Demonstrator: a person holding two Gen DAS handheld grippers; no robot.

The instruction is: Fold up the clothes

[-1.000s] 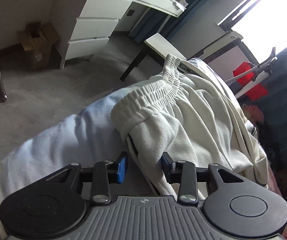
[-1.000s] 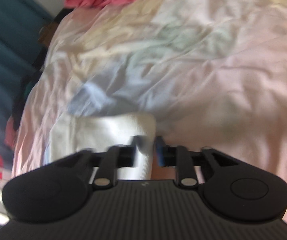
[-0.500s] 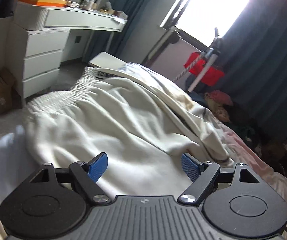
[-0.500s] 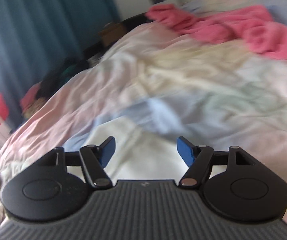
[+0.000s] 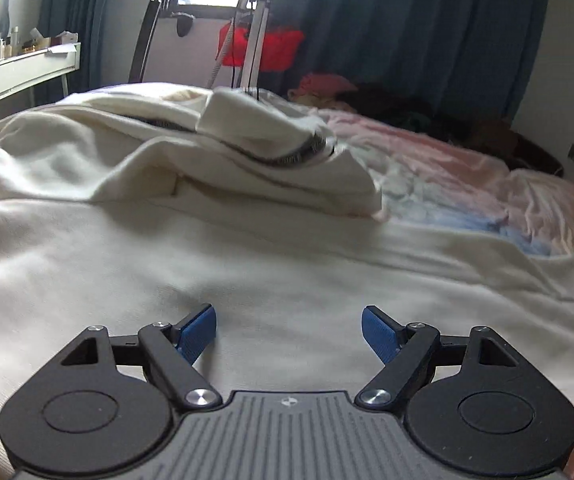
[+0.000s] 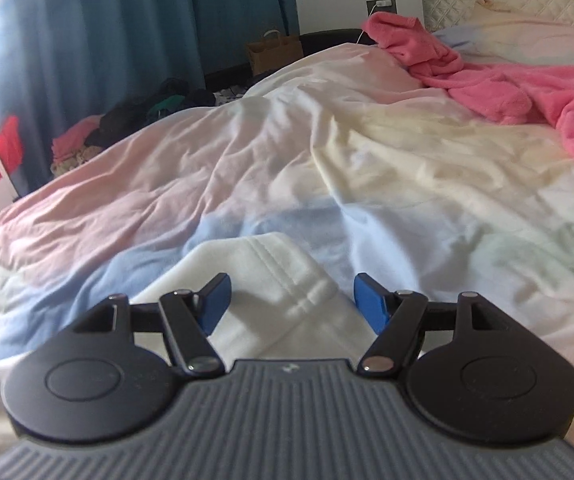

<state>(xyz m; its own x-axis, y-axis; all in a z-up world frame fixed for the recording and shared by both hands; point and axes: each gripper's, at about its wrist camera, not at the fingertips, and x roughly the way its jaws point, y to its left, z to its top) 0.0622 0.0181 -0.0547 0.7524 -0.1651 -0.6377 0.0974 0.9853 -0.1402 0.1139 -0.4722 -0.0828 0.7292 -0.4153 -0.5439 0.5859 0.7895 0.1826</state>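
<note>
Left wrist view: left gripper [image 5: 289,330], tongs spread wide and holding nothing, hovers low over the cream garment [image 5: 247,264], which lies flat on the bed [image 5: 447,168] with a part doubled over on its far side, likely a fold laid down. Right wrist view: right gripper [image 6: 289,300], tongs apart, straddles the garment's hemmed corner [image 6: 271,268]. No legible writing in either view
</note>
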